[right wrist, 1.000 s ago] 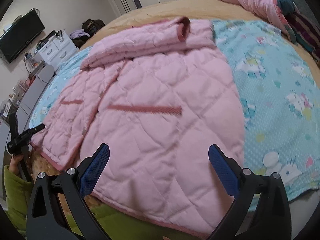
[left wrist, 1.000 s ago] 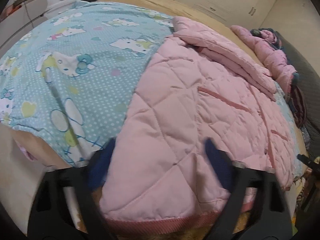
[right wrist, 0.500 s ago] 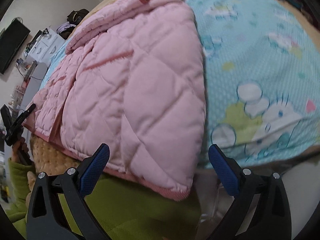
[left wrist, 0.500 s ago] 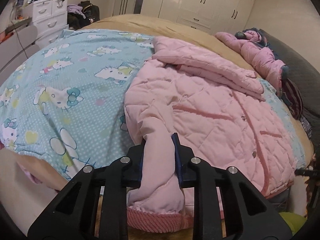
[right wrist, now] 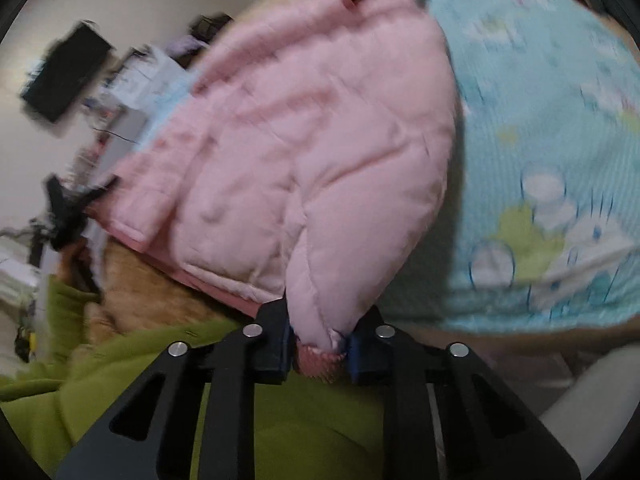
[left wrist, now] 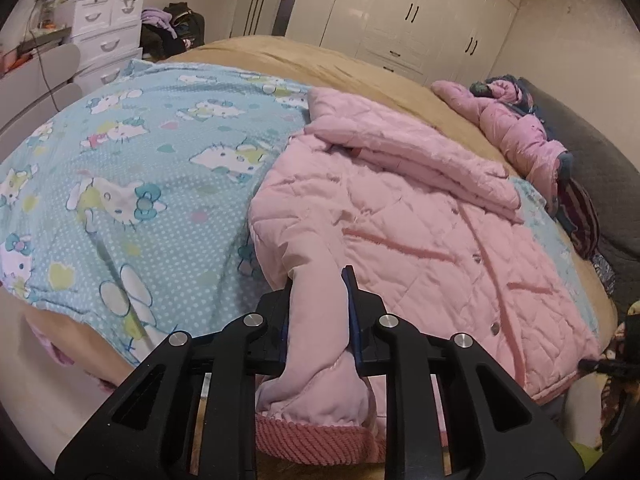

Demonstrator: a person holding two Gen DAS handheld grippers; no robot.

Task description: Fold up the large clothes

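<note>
I am at the near edge of a bed (left wrist: 256,52) in a bedroom, its tan blanket overlaid with a light blue cartoon-print quilt (left wrist: 132,184).

The pink quilted jacket (left wrist: 400,216) lies face up across that quilt, hem toward me and collar end away, with a sleeve folded across the upper part. Its snaps run down the front, and a ribbed, darker pink band edges the hem.

My left gripper (left wrist: 318,312) has its jaws pressed onto a bunched ridge of the jacket's hem corner; the pink fabric fills the narrow gap between the blue pads and spills out below them, ribbed band hanging under. The jaws are closing a last bit on that fold.

My right gripper (right wrist: 320,344) is closing on the opposite hem corner, and the blurred right wrist view shows the pink corner and its ribbed edge pinched between the blue pads. Below that gripper is my green sleeve or garment (right wrist: 240,400).

Beyond the jacket, a second pink padded coat (left wrist: 508,128) lies crumpled near the far right of the bed beside dark bedding. White wardrobes (left wrist: 400,12) line the back wall, a white drawer unit (left wrist: 104,36) stands at the left, and a dark screen (right wrist: 64,76) hangs on the wall.
</note>
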